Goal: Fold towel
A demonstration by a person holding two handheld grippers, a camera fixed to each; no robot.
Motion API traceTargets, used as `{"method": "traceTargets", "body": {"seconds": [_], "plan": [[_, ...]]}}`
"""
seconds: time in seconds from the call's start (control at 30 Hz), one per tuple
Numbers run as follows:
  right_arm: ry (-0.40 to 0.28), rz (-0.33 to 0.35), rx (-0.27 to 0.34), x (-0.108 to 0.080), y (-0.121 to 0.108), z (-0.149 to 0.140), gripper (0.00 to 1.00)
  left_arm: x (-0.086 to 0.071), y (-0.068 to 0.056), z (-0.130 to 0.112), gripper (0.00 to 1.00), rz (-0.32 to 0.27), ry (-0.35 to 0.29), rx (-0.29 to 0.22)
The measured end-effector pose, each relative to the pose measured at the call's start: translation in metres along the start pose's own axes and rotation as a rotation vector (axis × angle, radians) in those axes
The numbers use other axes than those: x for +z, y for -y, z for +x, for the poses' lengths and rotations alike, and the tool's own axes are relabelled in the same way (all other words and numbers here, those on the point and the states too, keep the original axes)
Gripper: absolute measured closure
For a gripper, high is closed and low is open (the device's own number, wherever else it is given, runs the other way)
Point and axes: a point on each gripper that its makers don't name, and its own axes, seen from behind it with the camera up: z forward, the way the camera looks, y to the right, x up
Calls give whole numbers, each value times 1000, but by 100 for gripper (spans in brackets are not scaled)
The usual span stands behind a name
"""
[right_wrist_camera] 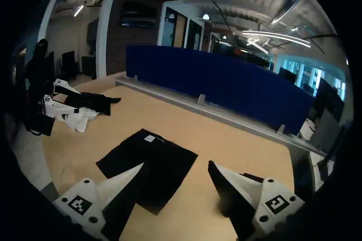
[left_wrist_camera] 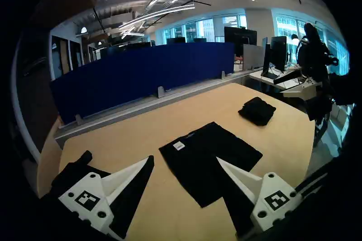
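A flat black cloth (left_wrist_camera: 210, 157), shaped like a pair of shorts with a small white label, lies spread on the wooden table (left_wrist_camera: 135, 132). My left gripper (left_wrist_camera: 184, 159) hovers open over its near edge with nothing between the fingers. In the right gripper view the same cloth (right_wrist_camera: 151, 162) lies ahead, and my right gripper (right_wrist_camera: 176, 165) hangs open above its near edge, also holding nothing. The right gripper (left_wrist_camera: 279, 88) also appears far off at the table's right end in the left gripper view. The left gripper (right_wrist_camera: 77, 101) appears at the left in the right gripper view.
A folded black bundle (left_wrist_camera: 257, 111) rests at the table's far right. A crumpled black cloth (left_wrist_camera: 72, 171) lies beside my left finger, with a white cloth (right_wrist_camera: 86, 121) near it. A blue divider (left_wrist_camera: 145, 73) runs along the far edge. A person (left_wrist_camera: 316, 55) stands by the right end.
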Motion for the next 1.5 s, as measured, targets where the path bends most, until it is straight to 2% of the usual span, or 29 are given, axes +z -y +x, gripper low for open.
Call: {"method": "traceTargets", "body": {"seconds": [0.3,0.6,0.97,1.27,1.5], "plan": [[36,17,1,12,6,-25,0,11,-10,-34,9,-30,49,-2],[98,24,2,36,15,-77,0,32,-32,-98,9,-64,115,12],[180,61,-25,65,34,-141,0,66,-45,-163,9,-109,213,25],[236,81,-13,80,45,-188,0,82,-53,-194,9,-138,264,9],[265,95,22,88,51,-210,0,92,-57,-205,8,-151,289,12]]}}
